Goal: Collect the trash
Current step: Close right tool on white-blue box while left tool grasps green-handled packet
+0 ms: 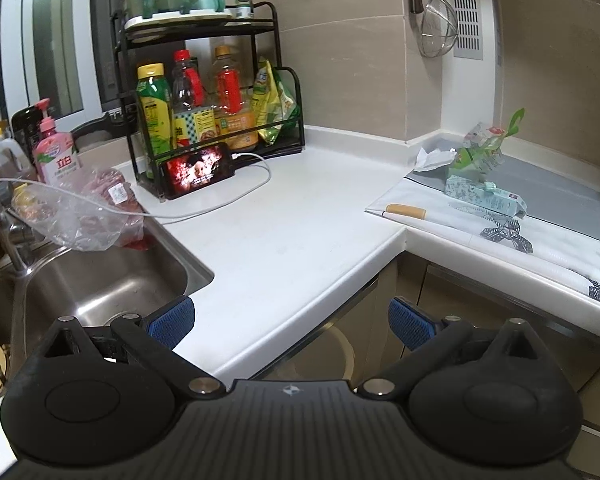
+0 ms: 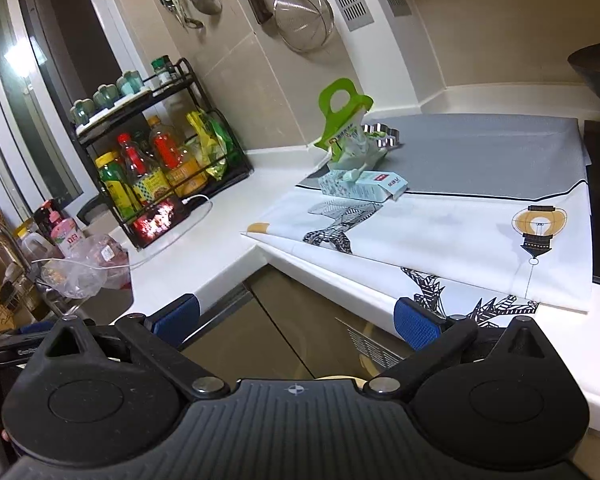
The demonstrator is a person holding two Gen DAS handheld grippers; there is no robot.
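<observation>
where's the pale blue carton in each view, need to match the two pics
Left wrist: the carton lies on its side at mid right, on the printed mat, just below the green pouch.
Right wrist: the carton lies just above centre, on the mat where grey meets white, in front of the green pouch.
Shared landmark: the black rack of bottles in the counter corner, left of the carton in both.

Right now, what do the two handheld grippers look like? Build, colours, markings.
Same build on both. Left gripper and right gripper: matte black body with a ribbed centre plate bearing a small silver compass-like emblem, a round black housing each side, black link arms on silver pivot pins, and blue textured finger pads. No cables or sleeves show.
</observation>
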